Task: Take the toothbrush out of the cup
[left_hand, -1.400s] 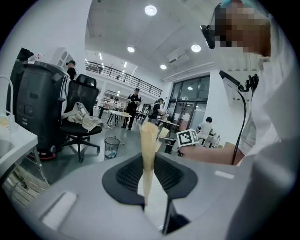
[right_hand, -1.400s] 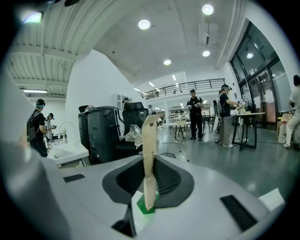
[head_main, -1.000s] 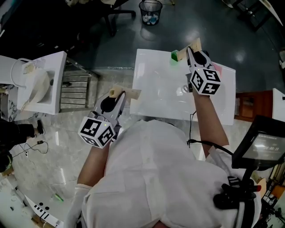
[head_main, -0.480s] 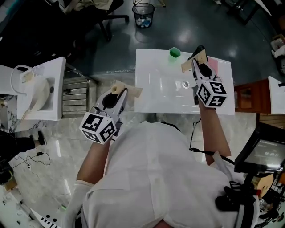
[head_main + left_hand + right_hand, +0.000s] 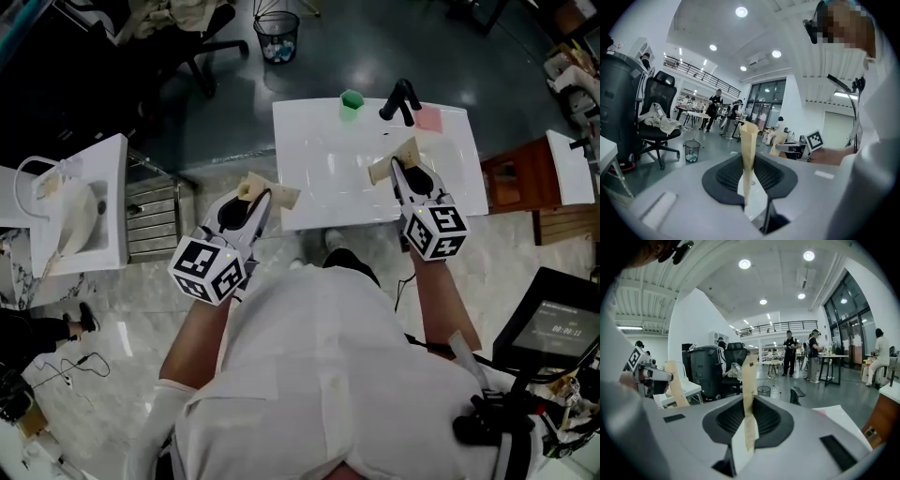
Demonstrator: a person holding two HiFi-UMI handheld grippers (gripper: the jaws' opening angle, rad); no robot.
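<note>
Our right gripper has its jaws together on nothing, and so does our left gripper. A second ago the right one was at the far edge of the sink, beside the green cup. Now it is back over the sink's near half, so we judge the toothbrush not yet taken. The left gripper sits just off the sink's near left corner. Only the head view shows the cup, on the sink's far edge beside the faucet; we cannot make out a toothbrush in it. The gripper views look level past the sink, showing closed jaws and a wastebasket.
</note>
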